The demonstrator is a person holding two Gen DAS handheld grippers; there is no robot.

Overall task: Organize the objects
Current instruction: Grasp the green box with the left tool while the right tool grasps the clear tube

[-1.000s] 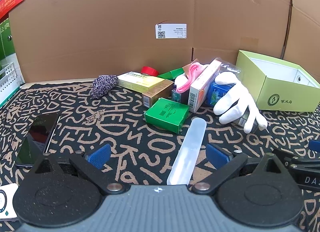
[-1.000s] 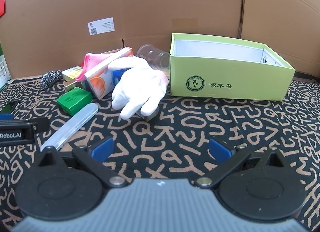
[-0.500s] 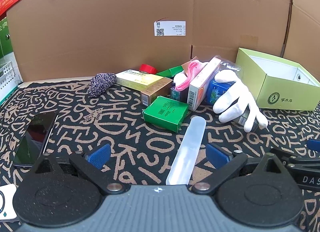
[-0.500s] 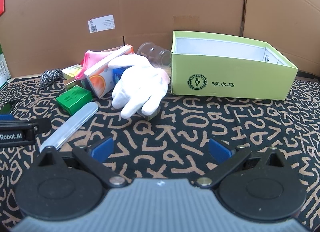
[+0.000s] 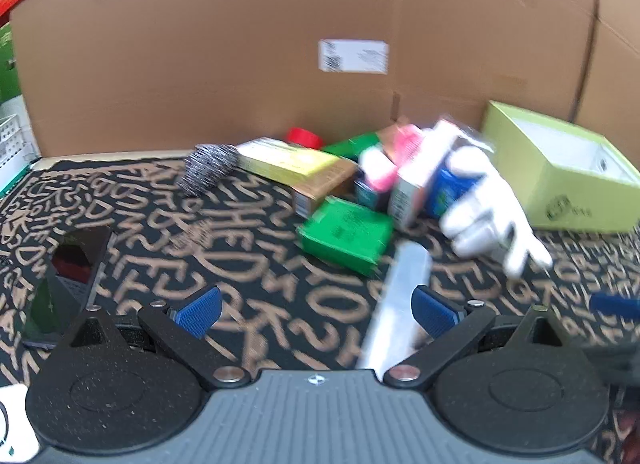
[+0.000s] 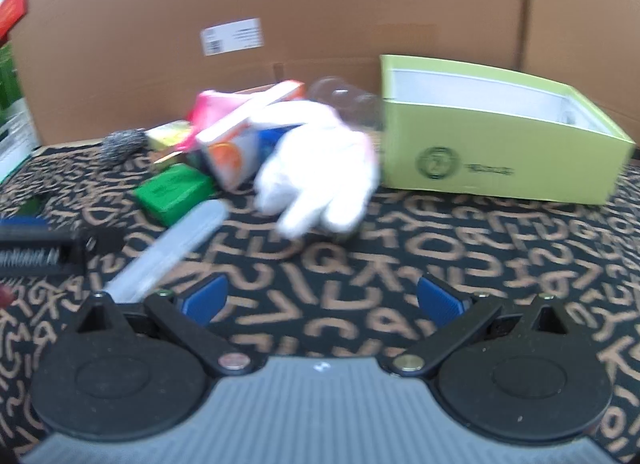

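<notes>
We hold two sets of tongs above a bench covered by one black cloth printed with tan letters [image 6: 400,248]. The left tongs [image 5: 316,310] stand wide apart with nothing between the blue pads; the right tongs [image 6: 322,300] are likewise wide and empty. Both views are motion-blurred.

Items to be organised lie clustered at centre frame in both views:
- One white fabric glove [image 6: 320,180], lying on the cloth just left of the box, partly over the carton pile.
- One translucent plastic tube-shaped case [image 5: 400,296], lying diagonally on the cloth; in the left view its near end sits beside the right pad.
- One flat green carton [image 5: 348,234], just beyond the far end of the case.
- One yellow-topped brown carton [image 5: 304,170], behind the green carton.
- One white carton with an orange print [image 6: 236,144], leaning in the pile, with one pink soft item [image 6: 214,108] beside it.
- One steel-wool scouring ball [image 5: 206,168], left of the cartons.
- One clear plastic cup [image 6: 348,104], on its side behind the glove.

One open lime-green cardboard box with a white interior [image 6: 500,156] stands at the right; its interior shows no contents. One dark phone [image 5: 66,280] lies at lower left in the left view. One brown cardboard wall [image 5: 280,44] bearing one white label closes the background.
</notes>
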